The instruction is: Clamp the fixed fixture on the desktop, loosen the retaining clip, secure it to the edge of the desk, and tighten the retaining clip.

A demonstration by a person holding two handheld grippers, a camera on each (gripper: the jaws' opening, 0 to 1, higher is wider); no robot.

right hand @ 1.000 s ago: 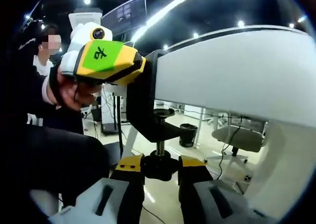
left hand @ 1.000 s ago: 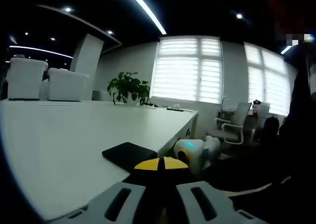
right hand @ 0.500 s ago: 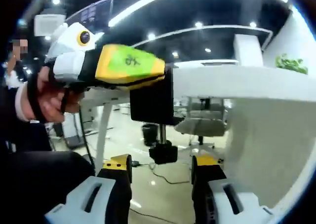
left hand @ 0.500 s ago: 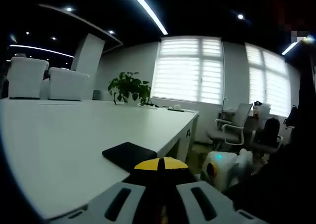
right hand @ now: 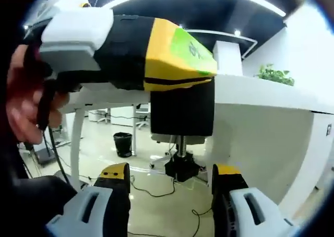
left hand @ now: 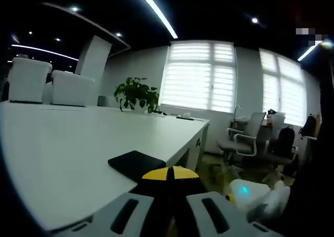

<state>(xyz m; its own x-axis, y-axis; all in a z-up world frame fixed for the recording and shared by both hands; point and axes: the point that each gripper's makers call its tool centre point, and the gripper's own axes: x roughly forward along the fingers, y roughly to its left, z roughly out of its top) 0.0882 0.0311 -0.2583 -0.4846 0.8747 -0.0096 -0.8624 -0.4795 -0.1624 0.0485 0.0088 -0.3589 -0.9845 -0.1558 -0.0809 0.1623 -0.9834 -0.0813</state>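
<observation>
The left gripper (right hand: 203, 75) is reaching in from the left of the right gripper view, its yellow jaws pinching the black C-clamp fixture (right hand: 182, 114) at its upper body and pinning it against the edge of the white desk (right hand: 250, 91). That hold looks meant to keep the fixture from dropping or twisting while the screw below is worked. In the left gripper view the same gripper (left hand: 168, 175) is showing its yellow tips pressed together on the black body, with the clamp's flat top pad (left hand: 136, 163) lying on the desk surface (left hand: 62, 143) just ahead of the tips, near the edge. The right gripper (right hand: 171, 182) is sitting below the desk with its jaws spread, one on each side of the screw knob (right hand: 182, 170) and clear of it; whether the knob lies between the tips or just beyond them cannot be told. The fixture's long axis is running up and down across the desk's thickness, straight ahead of the right gripper's jaws: its mouth is facing into the desk, its threaded screw (right hand: 181, 145) pointing up toward the underside and the knob hanging at the bottom. Judging by this, the tightening step is either pausing or about done.
</observation>
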